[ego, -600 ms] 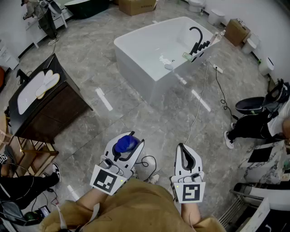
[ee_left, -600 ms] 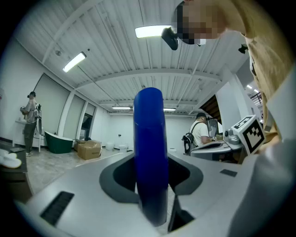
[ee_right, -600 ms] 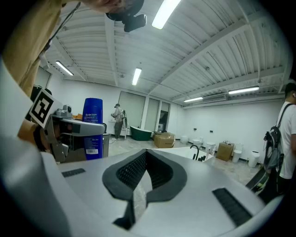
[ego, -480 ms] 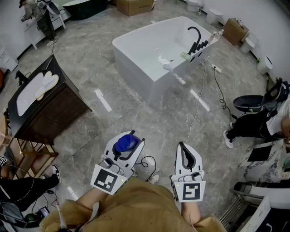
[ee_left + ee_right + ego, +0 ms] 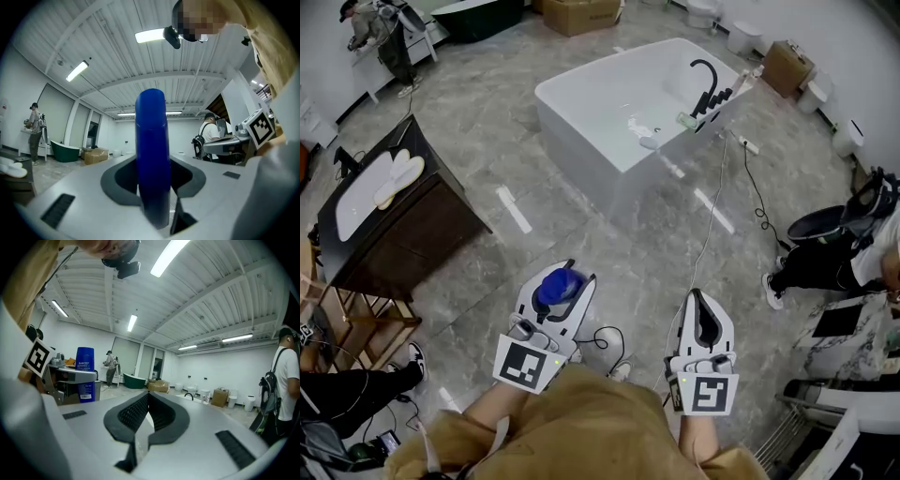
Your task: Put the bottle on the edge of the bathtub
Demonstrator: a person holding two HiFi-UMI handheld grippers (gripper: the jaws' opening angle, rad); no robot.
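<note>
— Where is the blue bottle (image 5: 557, 291) held?
— At lower centre, clamped between the left gripper (image 5: 563, 281) jaws. The right gripper (image 5: 700, 302) is seen closed, empty.
— What is found toward the bathtub (image 5: 581, 127)?
— Grey floor (image 5: 581, 225), crossed by a cable (image 5: 710, 225) at right. A dark cabinet (image 5: 417, 225) is set at left.

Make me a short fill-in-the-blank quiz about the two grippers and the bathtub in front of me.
1. The left gripper is shut on a bottle whose colour is ____.
2. The right gripper holds nothing, and its jaws are ____.
3. The curved faucet at the far end of the white bathtub is coloured ____.

Missing words: blue; shut; black.
</note>
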